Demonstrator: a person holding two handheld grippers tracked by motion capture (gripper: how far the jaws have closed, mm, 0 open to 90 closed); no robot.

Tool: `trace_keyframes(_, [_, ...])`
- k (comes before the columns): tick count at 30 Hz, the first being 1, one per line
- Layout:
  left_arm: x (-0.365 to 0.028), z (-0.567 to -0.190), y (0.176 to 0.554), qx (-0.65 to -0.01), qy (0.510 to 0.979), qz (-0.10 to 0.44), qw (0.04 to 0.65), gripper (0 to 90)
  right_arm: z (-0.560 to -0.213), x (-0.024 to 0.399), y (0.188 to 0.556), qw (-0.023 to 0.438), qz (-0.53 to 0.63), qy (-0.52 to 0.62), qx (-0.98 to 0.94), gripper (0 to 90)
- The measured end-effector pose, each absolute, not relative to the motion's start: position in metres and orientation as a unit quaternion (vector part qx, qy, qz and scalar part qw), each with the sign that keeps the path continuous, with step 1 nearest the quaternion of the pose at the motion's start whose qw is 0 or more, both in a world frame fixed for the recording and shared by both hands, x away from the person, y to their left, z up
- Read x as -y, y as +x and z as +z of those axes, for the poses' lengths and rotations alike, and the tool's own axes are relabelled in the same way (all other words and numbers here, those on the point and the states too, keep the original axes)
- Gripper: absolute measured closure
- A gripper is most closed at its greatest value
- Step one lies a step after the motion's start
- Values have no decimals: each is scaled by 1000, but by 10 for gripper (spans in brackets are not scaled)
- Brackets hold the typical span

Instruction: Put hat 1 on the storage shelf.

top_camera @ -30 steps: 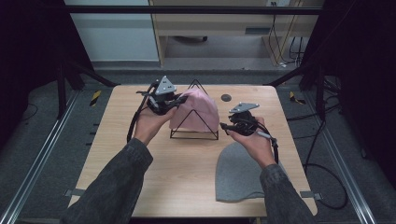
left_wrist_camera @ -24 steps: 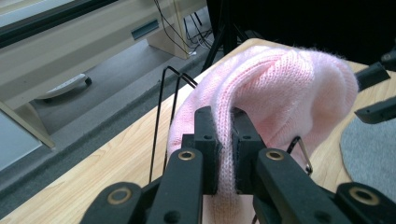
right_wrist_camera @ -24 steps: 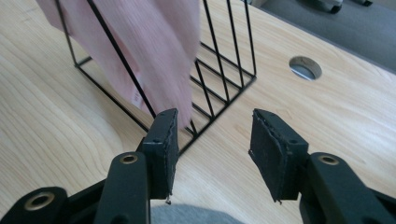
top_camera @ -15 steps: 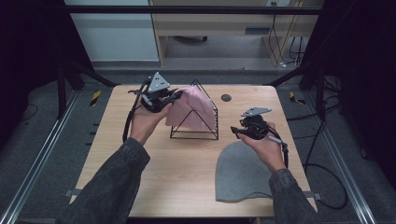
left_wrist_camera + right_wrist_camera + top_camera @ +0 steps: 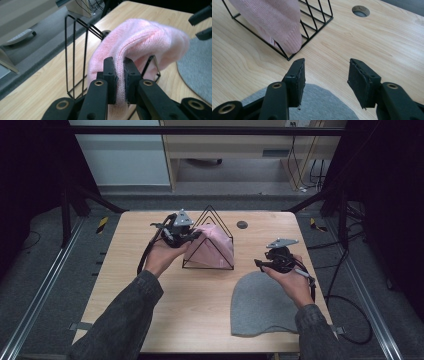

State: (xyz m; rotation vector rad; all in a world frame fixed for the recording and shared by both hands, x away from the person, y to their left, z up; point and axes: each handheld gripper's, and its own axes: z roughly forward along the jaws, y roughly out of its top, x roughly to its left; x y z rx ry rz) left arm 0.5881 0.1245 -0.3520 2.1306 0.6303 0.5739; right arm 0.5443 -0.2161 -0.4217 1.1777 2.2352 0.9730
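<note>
High view first, starting at our side of the table: a grey knit hat lies flat near the front right edge, and the right hand sits at its far rim. The right gripper is held there with nothing between its jaws; in the right gripper view we see the two pads standing well apart over bare wood and the grey hat's edge (its jaws have just been opening further).

Farther in, near the table's middle, we see the black wire rack, a triangular frame, with the pink knit hat draped over it. The left gripper meets that hat from the rack's left side. In the left gripper view its jaws are clamped tight on a fold of the pink hat, the knit pinched between both pads, and the rack's wires rise just behind.

Beyond the rack, a small round hole sits in the tabletop near the far edge.
</note>
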Motion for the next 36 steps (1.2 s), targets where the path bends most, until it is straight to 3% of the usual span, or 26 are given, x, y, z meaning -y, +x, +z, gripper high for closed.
trace_keyframes(8, [-132, -356, 585, -260, 841, 223, 418, 790, -429, 232, 537, 209, 344, 436, -805, 440])
trace_keyframes(15, [-144, -349, 574, -282, 822, 226, 440, 509, -438, 246, 535, 181, 336, 449, -808, 422])
trace_keyframes(25, [-176, -363, 544, -301, 833, 202, 417, 202, -470, 270, 543, 154, 291, 495, -804, 454])
trace_keyframes(31, [-197, -387, 530, -317, 836, 195, 403, 128, -481, 278, 543, 153, 272, 510, -802, 437])
trace_keyframes(36, [-210, -406, 520, -327, 839, 186, 393, 122, -485, 278, 540, 147, 268, 509, -805, 450])
